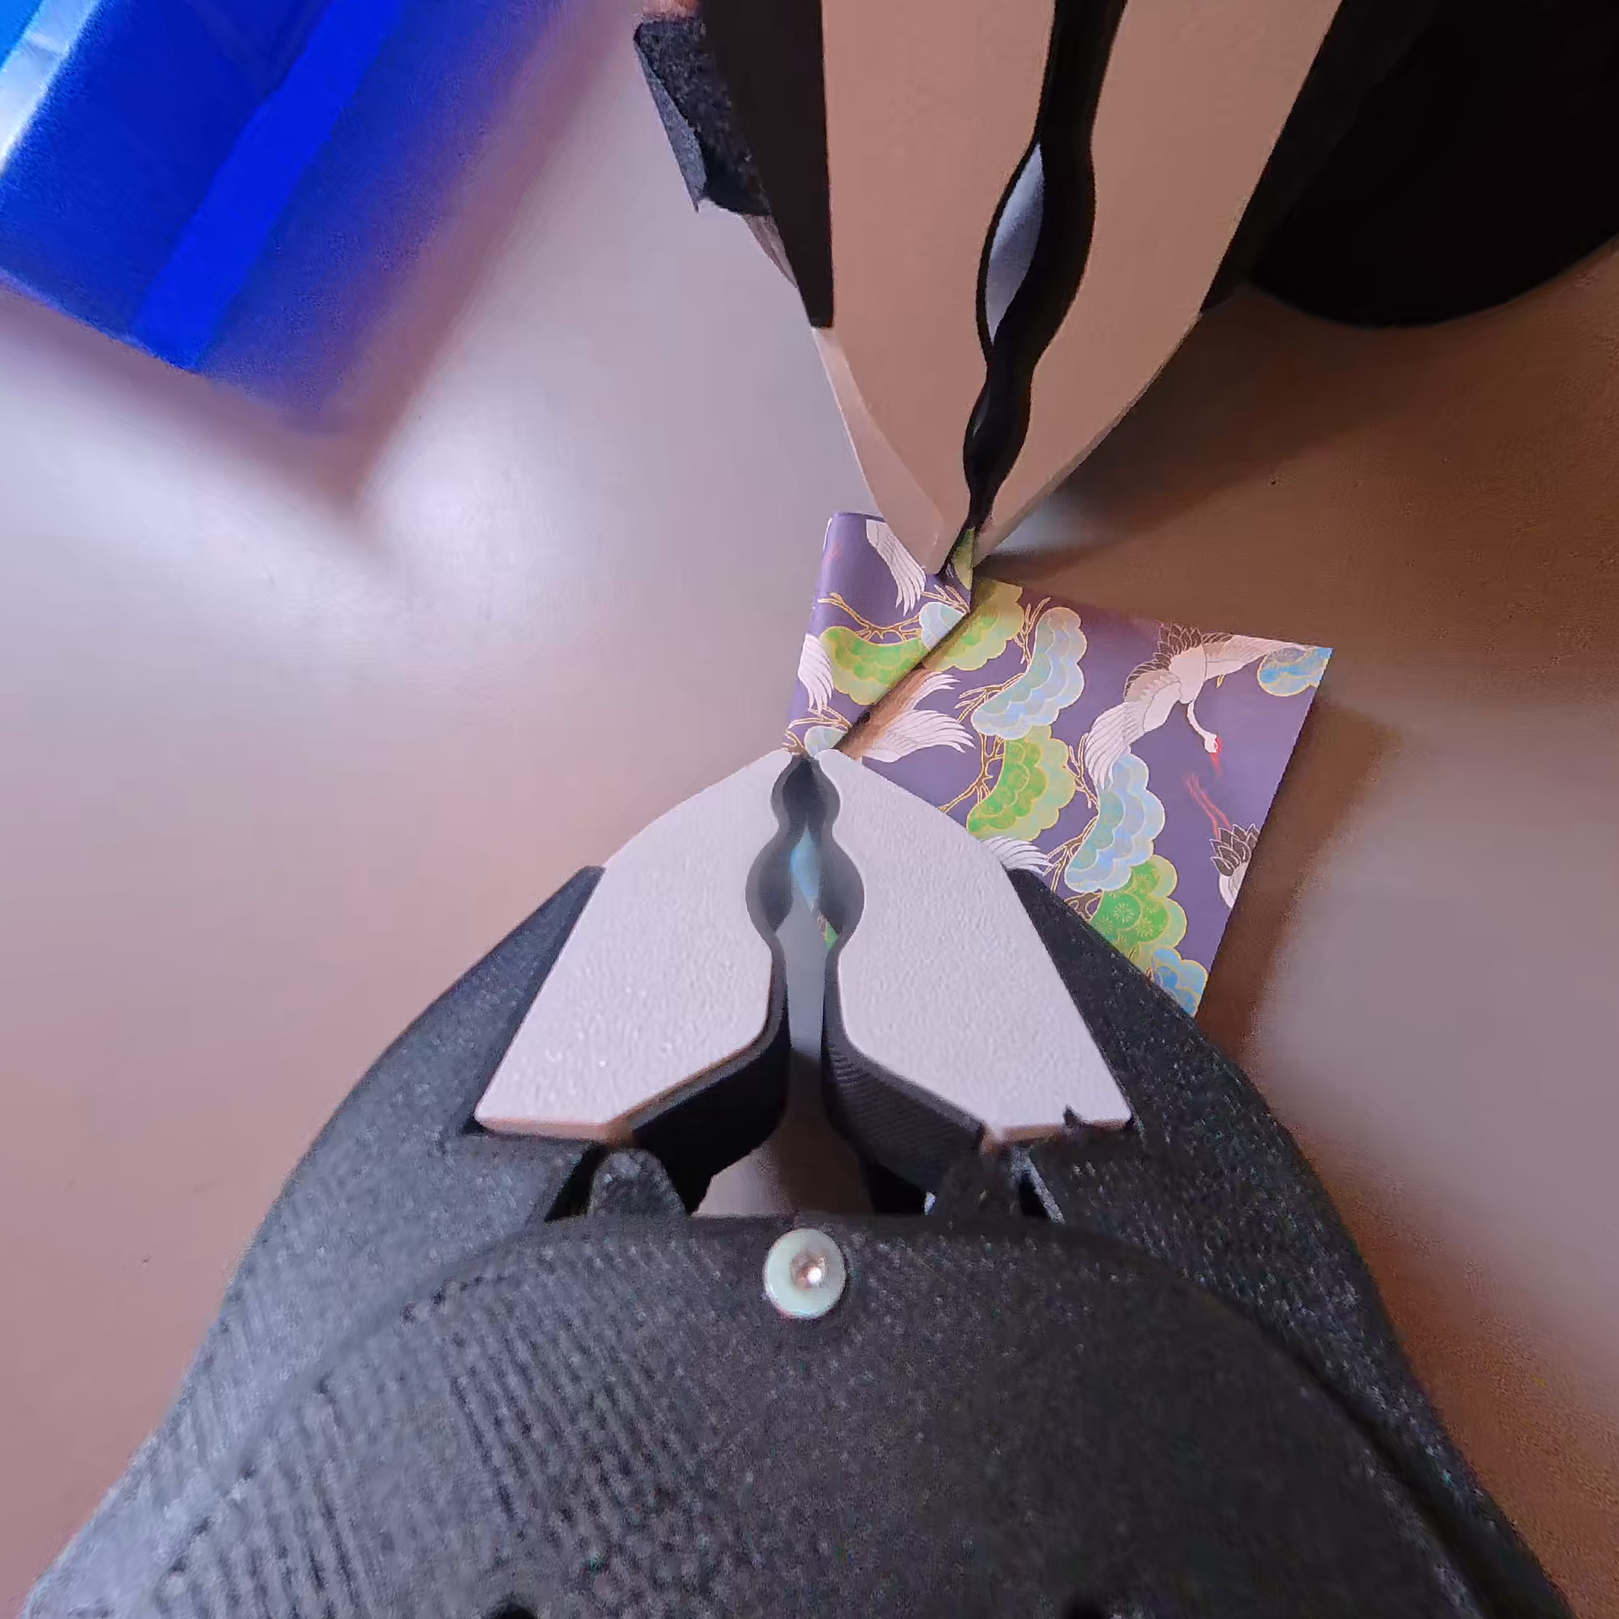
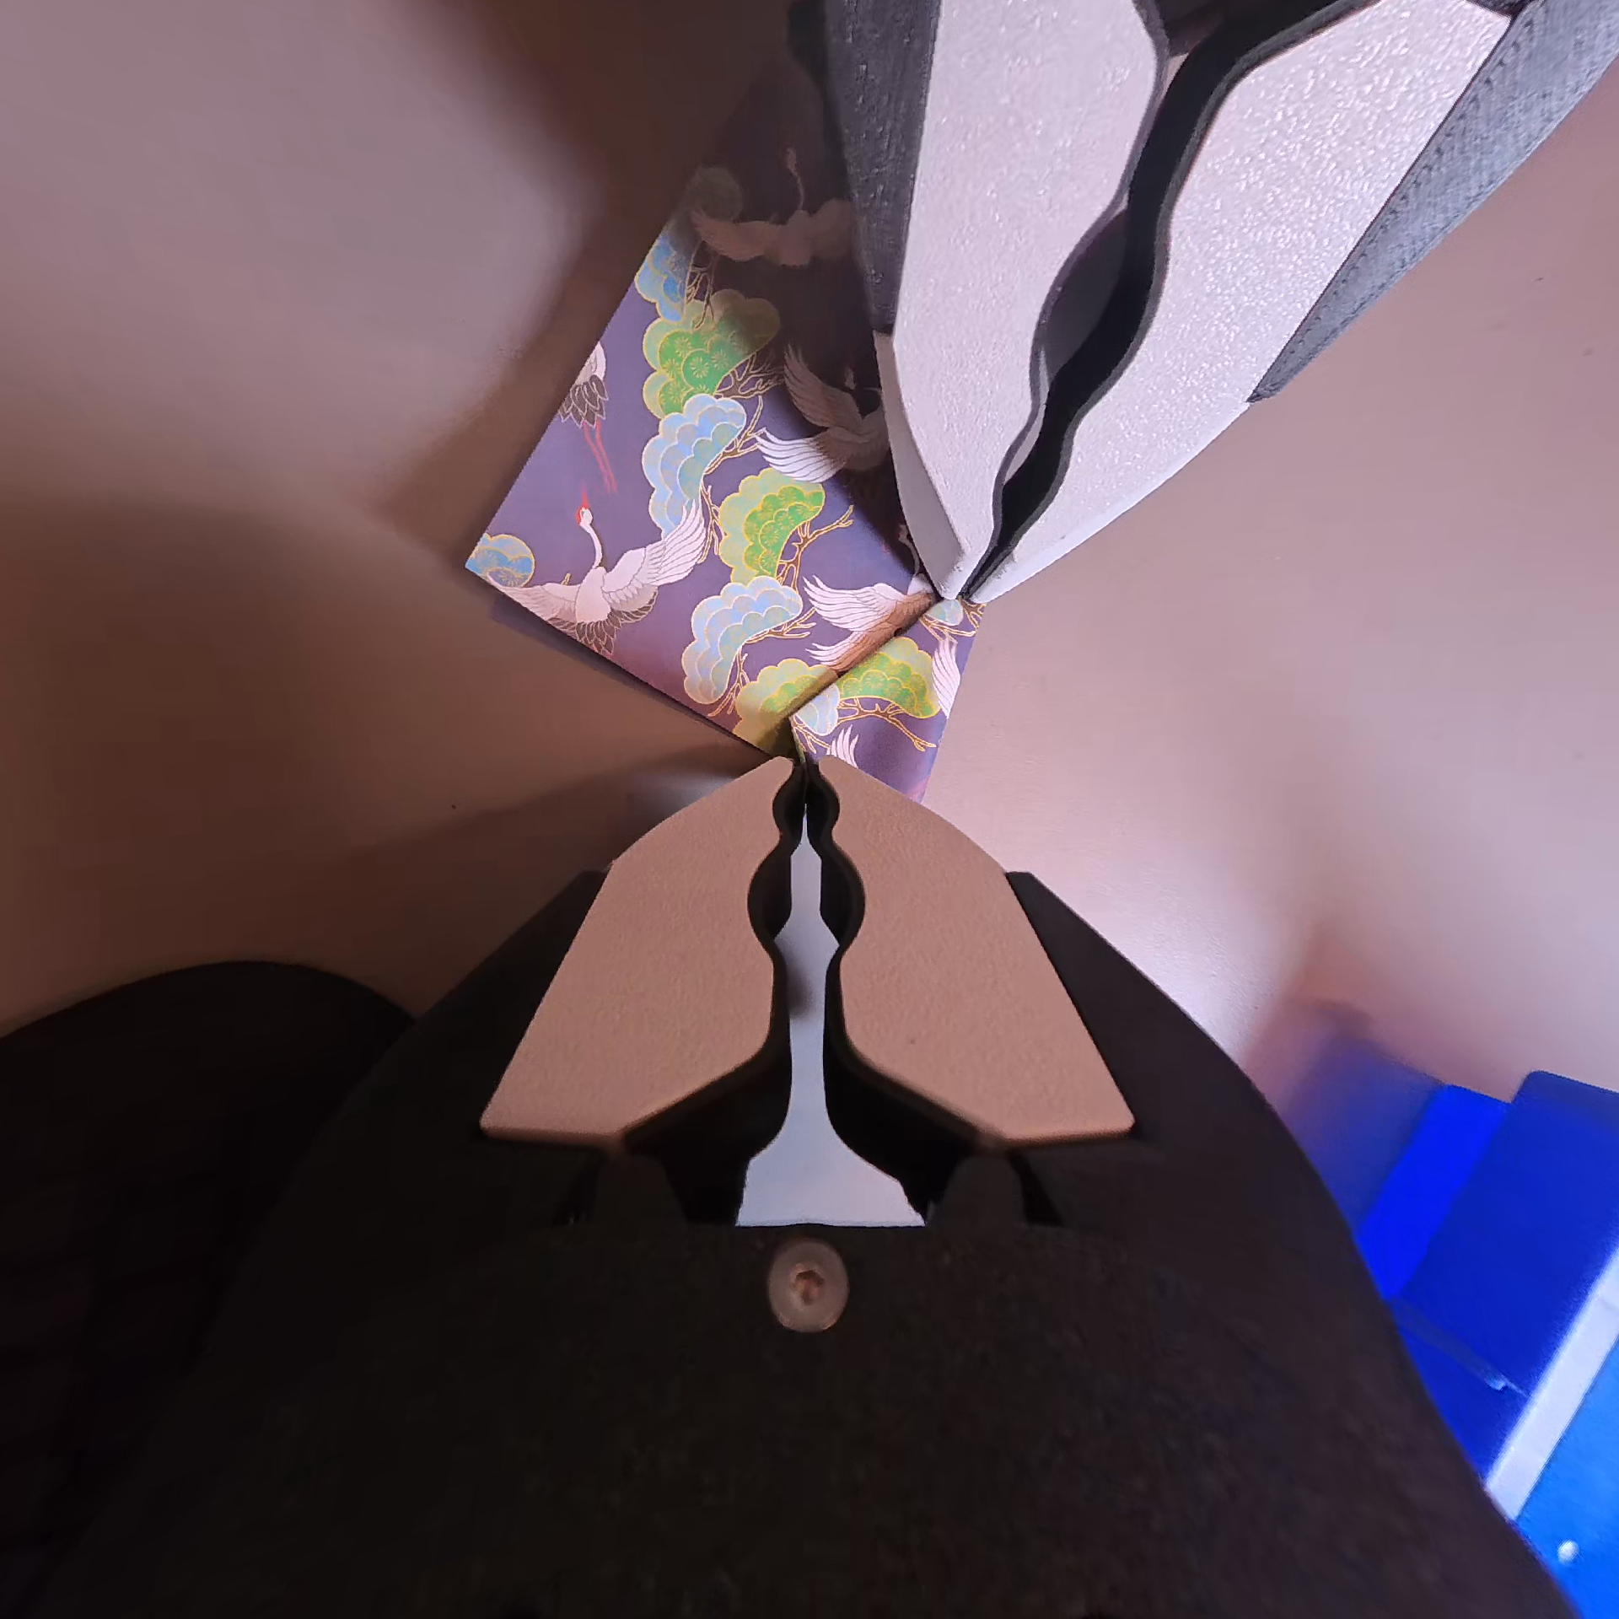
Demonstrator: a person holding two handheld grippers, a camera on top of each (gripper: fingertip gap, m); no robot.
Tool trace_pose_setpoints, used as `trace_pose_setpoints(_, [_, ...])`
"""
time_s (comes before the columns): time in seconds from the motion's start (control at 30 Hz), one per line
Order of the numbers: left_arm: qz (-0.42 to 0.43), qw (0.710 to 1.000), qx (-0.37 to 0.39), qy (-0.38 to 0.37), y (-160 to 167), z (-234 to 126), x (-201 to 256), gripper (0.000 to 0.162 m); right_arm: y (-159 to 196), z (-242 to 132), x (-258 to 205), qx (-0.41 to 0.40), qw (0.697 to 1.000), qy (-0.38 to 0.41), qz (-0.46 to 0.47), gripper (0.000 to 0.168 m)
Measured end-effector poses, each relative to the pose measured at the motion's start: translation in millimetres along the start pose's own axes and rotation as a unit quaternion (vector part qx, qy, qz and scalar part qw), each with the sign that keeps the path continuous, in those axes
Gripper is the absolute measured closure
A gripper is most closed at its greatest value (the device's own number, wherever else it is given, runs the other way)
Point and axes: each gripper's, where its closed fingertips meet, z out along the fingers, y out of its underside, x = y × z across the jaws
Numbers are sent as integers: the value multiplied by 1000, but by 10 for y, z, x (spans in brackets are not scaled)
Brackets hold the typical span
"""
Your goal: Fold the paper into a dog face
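My left gripper [image 1: 808, 764] is pinched shut on one end of a raised crease in the purple crane-and-pine patterned square paper [image 1: 1095, 745]; my right gripper [image 2: 804, 769] is clamped on the opposite end of that ridge. The small flap beyond the crease stands up; the rest lies flat on the smooth beige bench [image 1: 438, 788]. To crease well, I judge: keep both pinches aligned, press down evenly. Blurred blue bin [image 1: 175, 201] sits well apart at bench edge.
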Motion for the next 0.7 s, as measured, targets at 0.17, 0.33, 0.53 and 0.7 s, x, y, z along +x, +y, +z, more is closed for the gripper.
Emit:
trace_pose_setpoints(0.17, [-26,999,-2,20,3,1,2,162,16,-11,-10,6,1000,-11,13,167])
trace_pose_setpoints(0.33, [-38,999,-3,27,4,1,4,162,122,-101,-113,-3,998,-53,43,161])
trace_pose_setpoints(0.53, [-31,999,-4,27,4,-1,6,162,-257,-466,55,148,978,-82,126,157])
trace_pose_setpoints(0.7, [-31,999,2,26,2,-3,7,162,-222,-158,421,120,979,-24,161,168])
